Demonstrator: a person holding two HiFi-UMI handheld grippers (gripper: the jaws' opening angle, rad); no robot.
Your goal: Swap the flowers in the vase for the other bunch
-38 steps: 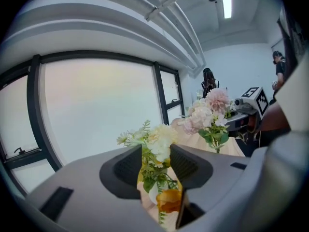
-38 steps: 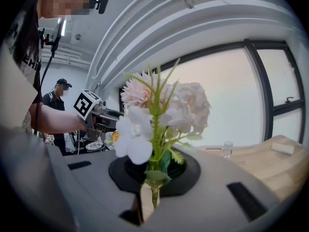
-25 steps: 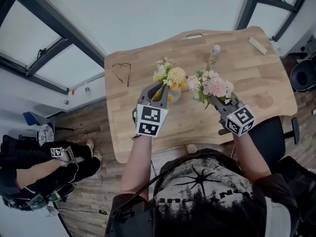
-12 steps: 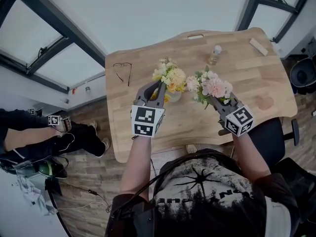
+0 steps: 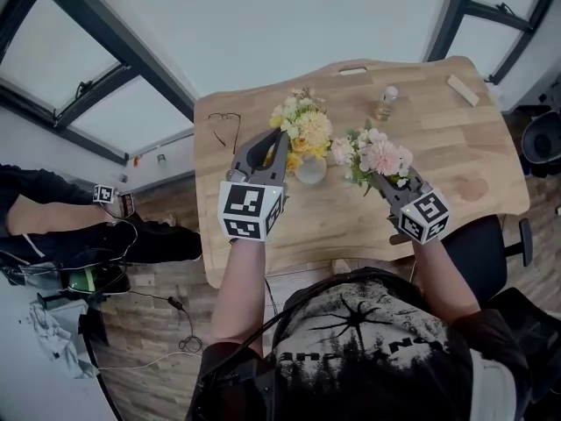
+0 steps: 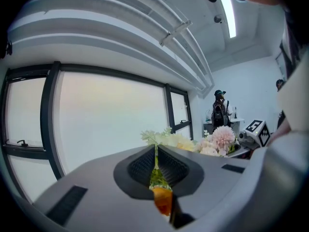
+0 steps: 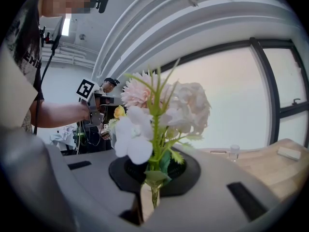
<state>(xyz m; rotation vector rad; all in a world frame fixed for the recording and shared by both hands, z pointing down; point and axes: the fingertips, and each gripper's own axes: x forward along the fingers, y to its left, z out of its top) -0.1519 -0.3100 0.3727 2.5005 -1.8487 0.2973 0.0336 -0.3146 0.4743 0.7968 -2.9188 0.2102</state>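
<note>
We hold the left hand-held gripper [image 5: 277, 140] clamped on the stems of the yellow bunch [image 5: 303, 128], its blooms just over the glass vase [image 5: 310, 169] on the tabletop [image 5: 456, 139]. Right of the vase, our right hand-held gripper [image 5: 379, 176] pinches the pink bunch [image 5: 377, 154] upright by its stems, apart from the vase.
</note>
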